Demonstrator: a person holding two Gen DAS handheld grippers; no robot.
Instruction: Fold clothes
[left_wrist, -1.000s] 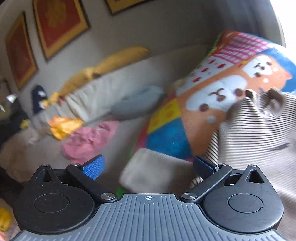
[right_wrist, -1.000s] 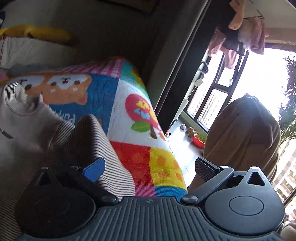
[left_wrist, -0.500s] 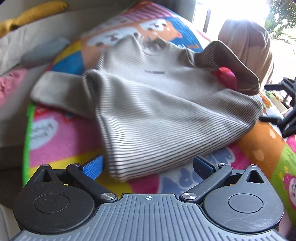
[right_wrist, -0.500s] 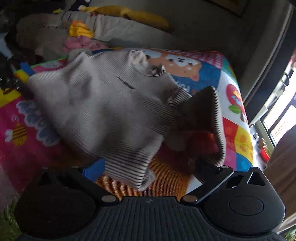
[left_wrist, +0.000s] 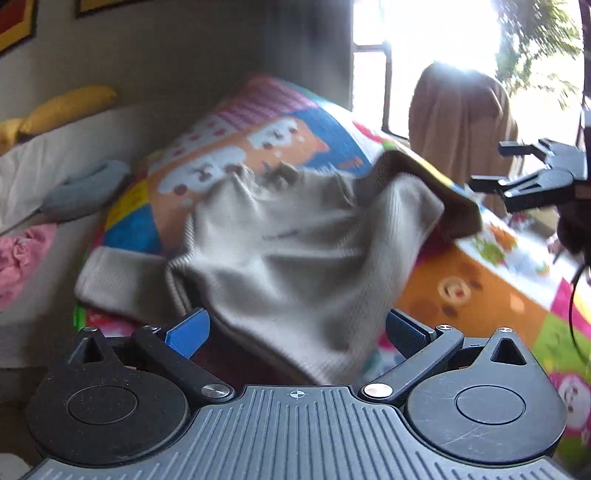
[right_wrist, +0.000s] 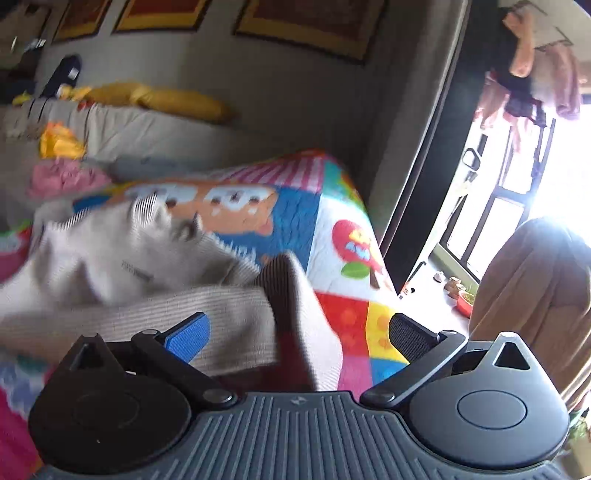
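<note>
The striped grey sweater (left_wrist: 295, 258) is lying rumpled on the colourful mat (left_wrist: 480, 280); the left claw (left_wrist: 299, 328) and right claw (right_wrist: 299, 328) are both gaping wide, gripping nothing

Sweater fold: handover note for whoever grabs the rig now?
Left claw: open, holding nothing, hem of the sweater lies between its fingers.
Right claw: open, holding nothing, at the sweater's other bottom corner and sleeve.
Sweater: spread face up on the quilt, rumpled, one sleeve flipped up; frames blurred.
Done: laid out, no fold visible.
Left: flatten, fold sleeves in, fold body.
</note>
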